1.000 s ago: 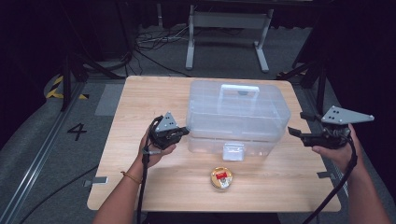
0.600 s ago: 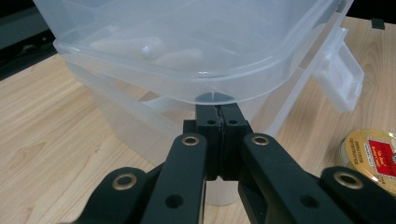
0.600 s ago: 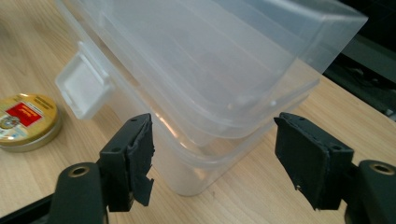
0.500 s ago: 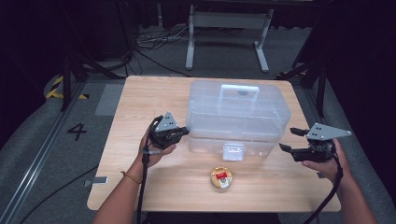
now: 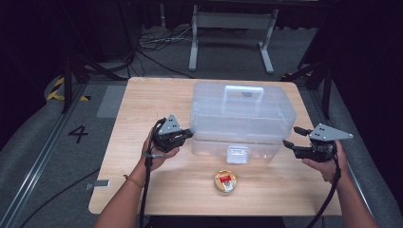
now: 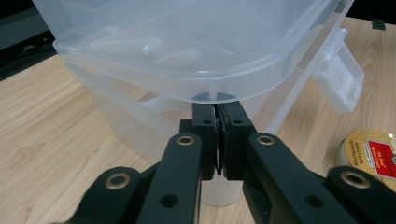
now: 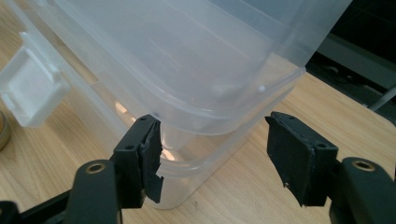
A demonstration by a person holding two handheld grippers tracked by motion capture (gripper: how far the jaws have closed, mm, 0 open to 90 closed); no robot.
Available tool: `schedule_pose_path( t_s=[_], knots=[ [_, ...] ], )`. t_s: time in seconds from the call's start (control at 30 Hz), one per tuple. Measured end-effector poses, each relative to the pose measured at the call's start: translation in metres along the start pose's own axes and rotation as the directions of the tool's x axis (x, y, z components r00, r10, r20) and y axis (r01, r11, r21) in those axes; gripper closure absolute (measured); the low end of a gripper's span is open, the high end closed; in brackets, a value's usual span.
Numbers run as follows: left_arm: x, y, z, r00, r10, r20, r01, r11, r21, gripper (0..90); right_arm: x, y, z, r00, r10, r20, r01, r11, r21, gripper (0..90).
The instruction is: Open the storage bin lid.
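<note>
Lowered since a second ago, my right tongs (image 5: 290, 143) now sit level with the box's right end. Starting left: my left tongs (image 5: 186, 136) are closed, empty, tips just under the lid rim of the clear plastic box (image 5: 242, 118), mid-bench (image 5: 138, 102). A small round tin (image 5: 225, 181) lies in front. The right tongs stand open, narrowing lately, straddling the box corner without touching.

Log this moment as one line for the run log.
left claw: shut, at clear box left corner | right claw: open, closing, at right corner, nothing gripped | tin: on table, front
</note>
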State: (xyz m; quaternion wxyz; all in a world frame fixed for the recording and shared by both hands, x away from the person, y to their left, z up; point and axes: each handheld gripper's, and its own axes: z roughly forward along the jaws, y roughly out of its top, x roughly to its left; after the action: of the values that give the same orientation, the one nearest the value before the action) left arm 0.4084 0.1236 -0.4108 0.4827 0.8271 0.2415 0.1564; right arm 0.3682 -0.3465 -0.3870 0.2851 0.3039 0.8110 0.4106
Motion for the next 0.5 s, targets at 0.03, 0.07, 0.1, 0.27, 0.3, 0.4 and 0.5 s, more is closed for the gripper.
schedule_pose_path(
  t_s=[0.03,0.07,0.1,0.27,0.3,0.4,0.5],
  knots=[
    [0.000,0.000,0.000,1.0000,-0.003,-0.002,0.003,1.0000,-0.002,85.6,0.001,0.001,-0.001,0.9999,-0.009,0.012,0.009,1.000,0.001,36.8],
    [0.001,0.000,0.001,1.0000,-0.003,-0.002,0.003,1.0000,-0.003,85.6,0.003,0.002,-0.001,0.9997,-0.016,0.020,0.016,1.000,-0.006,38.2],
    [0.001,0.000,0.001,1.0000,-0.002,-0.002,0.002,1.0000,-0.003,85.2,0.004,0.002,0.000,0.9996,-0.015,0.022,0.015,1.000,-0.013,38.8],
    [0.002,0.000,-0.001,1.0000,0.001,-0.005,-0.001,1.0000,-0.006,80.7,0.007,0.006,-0.002,0.9974,-0.040,0.060,0.043,0.998,-0.052,42.7],
    [0.002,0.000,-0.001,1.0000,-0.006,-0.002,0.006,0.9999,-0.009,79.7,0.008,0.007,-0.003,0.9967,-0.044,0.069,0.049,0.997,-0.067,43.5],
    [0.001,0.001,-0.002,0.9999,0.001,-0.015,-0.001,1.0000,-0.004,76.2,0.007,0.012,-0.005,0.9944,-0.044,0.096,0.054,0.993,-0.101,44.3],
    [0.001,0.001,-0.005,0.9999,0.011,-0.013,-0.011,0.9999,-0.007,71.9,0.005,0.019,-0.007,0.9932,-0.032,0.112,0.047,0.990,-0.133,45.2]
  ],
)
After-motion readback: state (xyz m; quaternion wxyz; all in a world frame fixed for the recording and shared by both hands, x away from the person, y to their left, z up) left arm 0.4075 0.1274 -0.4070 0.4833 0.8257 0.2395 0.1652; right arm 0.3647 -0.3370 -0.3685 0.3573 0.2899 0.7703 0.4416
